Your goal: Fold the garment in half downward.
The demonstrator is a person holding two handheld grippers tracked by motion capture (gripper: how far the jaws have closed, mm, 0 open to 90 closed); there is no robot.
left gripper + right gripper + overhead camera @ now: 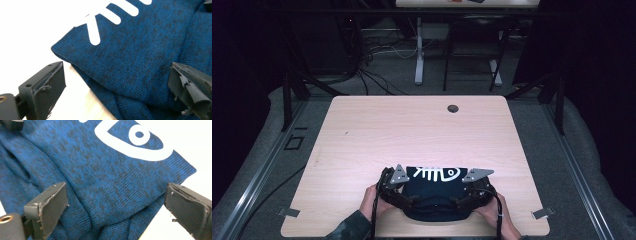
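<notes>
Both grippers over a folded sweater

We hold the left gripper (117, 87) and right gripper (116, 207) jaws spread wide over the folded dark blue knit sweater with white fish-skeleton print (434, 187), at the pale wooden table's (412, 130) near edge.

Folded sweater (434, 192) on table (377, 130), at near edge, centred left-right. Left gripper (393, 186) at sweater's left side, right gripper (476, 186) at its right side, both over table. Printed figure (435, 174) on sweater's far part, between grippers. Grommet hole (453, 108) in table near far edge, well behind sweater. Second table (467, 3) far behind.
</notes>
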